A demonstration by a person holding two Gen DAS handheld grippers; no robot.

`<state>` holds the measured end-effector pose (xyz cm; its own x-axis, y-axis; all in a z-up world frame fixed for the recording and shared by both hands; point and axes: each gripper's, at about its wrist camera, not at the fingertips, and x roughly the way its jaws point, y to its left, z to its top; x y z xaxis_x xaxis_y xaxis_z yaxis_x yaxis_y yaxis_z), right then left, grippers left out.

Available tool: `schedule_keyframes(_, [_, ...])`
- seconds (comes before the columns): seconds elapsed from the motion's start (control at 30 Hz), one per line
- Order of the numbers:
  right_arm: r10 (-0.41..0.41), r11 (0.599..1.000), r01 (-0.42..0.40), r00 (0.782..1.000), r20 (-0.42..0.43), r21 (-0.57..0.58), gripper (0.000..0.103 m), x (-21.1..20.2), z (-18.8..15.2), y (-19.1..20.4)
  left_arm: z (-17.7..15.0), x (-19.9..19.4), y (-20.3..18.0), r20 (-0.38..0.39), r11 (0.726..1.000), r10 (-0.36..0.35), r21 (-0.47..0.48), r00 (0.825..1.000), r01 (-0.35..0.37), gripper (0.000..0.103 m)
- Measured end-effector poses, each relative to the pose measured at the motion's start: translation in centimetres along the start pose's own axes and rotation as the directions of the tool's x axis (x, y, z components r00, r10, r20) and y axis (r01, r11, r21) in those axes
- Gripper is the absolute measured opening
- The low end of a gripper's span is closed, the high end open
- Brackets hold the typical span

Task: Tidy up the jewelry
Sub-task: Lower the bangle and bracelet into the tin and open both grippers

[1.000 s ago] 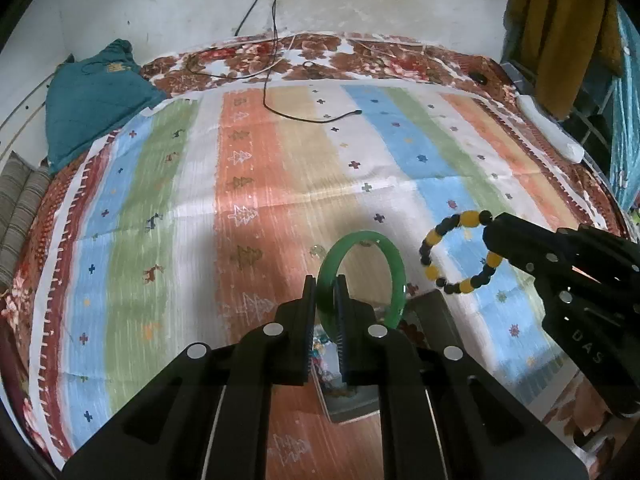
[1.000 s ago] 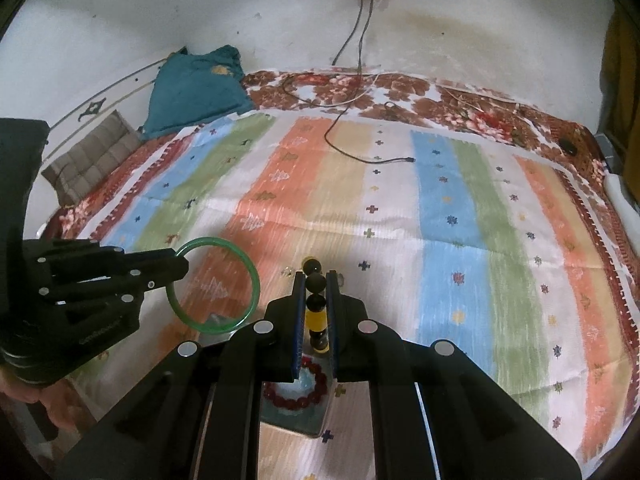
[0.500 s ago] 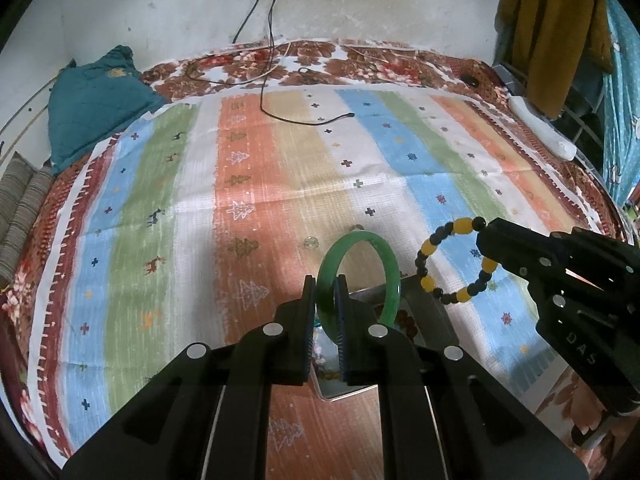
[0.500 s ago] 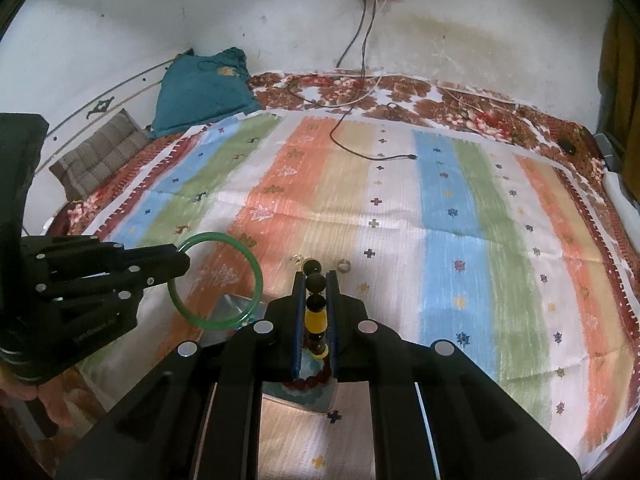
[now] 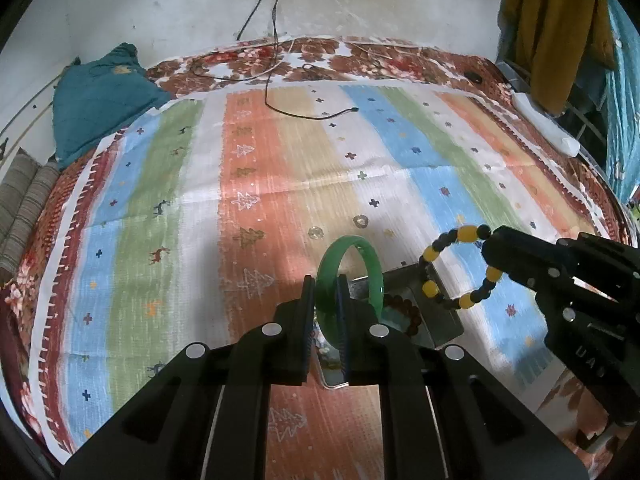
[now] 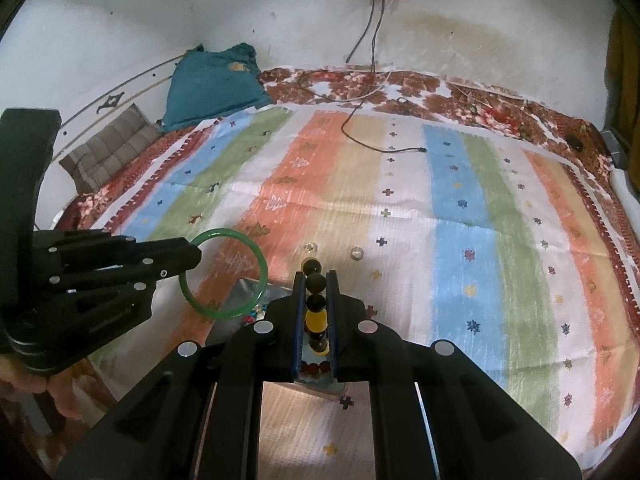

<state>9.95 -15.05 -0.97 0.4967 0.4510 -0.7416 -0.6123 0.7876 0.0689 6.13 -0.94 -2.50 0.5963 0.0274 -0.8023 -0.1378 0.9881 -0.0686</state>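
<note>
Left claw point(image 5: 325, 304) is clamped on the green bangle point(image 5: 352, 276), and I've got it held upright above the open jewelry box point(image 5: 432, 312) on the striped bedspread point(image 5: 280, 168). My right claw point(image 6: 316, 304) is pinched tight on the black-and-yellow bead bracelet point(image 6: 316, 304), just beside the bangle. Two small rings point(image 5: 338, 227) lie just beyond the box.

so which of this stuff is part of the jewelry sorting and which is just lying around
Part of the job:
- green bangle, held in the left gripper
- black and yellow bead bracelet, held in the right gripper
- metal tray with a brown bead bracelet
- two small rings on the striped cloth

Lying about:
- teal cushion
- charger cable
- mustard cloth
</note>
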Motion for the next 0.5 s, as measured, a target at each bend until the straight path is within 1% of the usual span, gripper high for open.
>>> schedule_keyframes(0.43, [0.011, 1.000, -0.010, 0.999, -0.035, 0.015, 0.011, 0.46, -0.05, -0.30, -0.10, 0.40, -0.47, -0.026, 1.000, -0.012, 0.007, 1.000, 0.012, 0.011])
schedule_keyframes(0.47, [0.005, 1.000, -0.004, 0.999, -0.042, 0.025, 0.011, 0.60, -0.04, -0.44, -0.13, 0.52, -0.49, -0.033, 1.000, -0.010, 0.005, 0.999, 0.010, 0.012])
schedule_keyframes(0.5, [0.000, 1.000, 0.001, 0.999, -0.045, 0.031, 0.011, 0.68, -0.05, -0.60, -0.13, 0.56, -0.55, -0.036, 1.000, -0.001, 0.004, 0.999, 0.001, 0.019])
